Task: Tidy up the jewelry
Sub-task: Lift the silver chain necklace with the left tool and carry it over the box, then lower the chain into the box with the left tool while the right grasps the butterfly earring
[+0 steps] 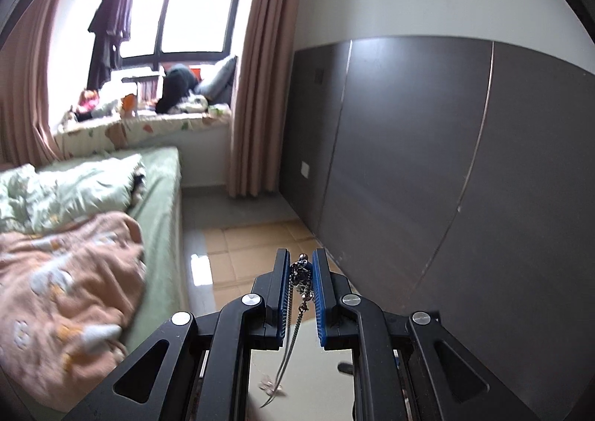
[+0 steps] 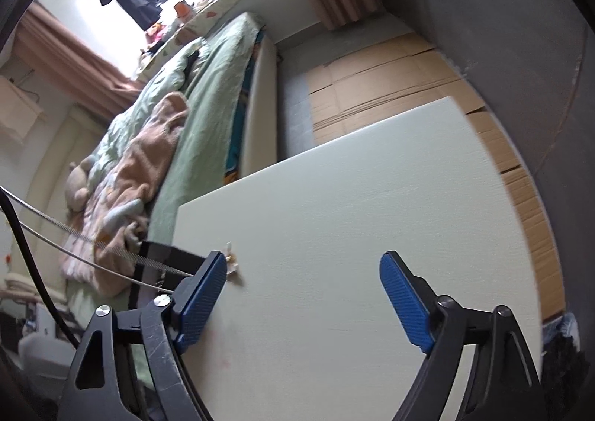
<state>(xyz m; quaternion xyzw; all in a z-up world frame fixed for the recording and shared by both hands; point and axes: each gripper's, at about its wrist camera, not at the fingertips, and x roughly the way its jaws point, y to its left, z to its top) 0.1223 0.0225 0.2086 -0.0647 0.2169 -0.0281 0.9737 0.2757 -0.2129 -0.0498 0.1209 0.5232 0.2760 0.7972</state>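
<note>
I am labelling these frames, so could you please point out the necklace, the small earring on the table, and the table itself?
necklace [image 1: 302, 278]: left wrist view, bunched part pinched between the pads.
earring [image 2: 231, 262]: right wrist view, its pale gold body.
table [image 2: 353, 198]: right wrist view, bare top.

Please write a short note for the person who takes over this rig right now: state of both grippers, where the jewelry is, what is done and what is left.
Left gripper: shut on a silver chain necklace, lifted off the white table; the chain hangs down between the fingers.
Right gripper: open, holding nothing, over the table.
A small gold earring lies on the table, just beside the right gripper's left fingertip.
Done: necklace picked up.
Left: put the necklace away and probably pick up the earring. No clear jewelry box shows in either view; a dark object at the table's edge cannot be identified.
</note>
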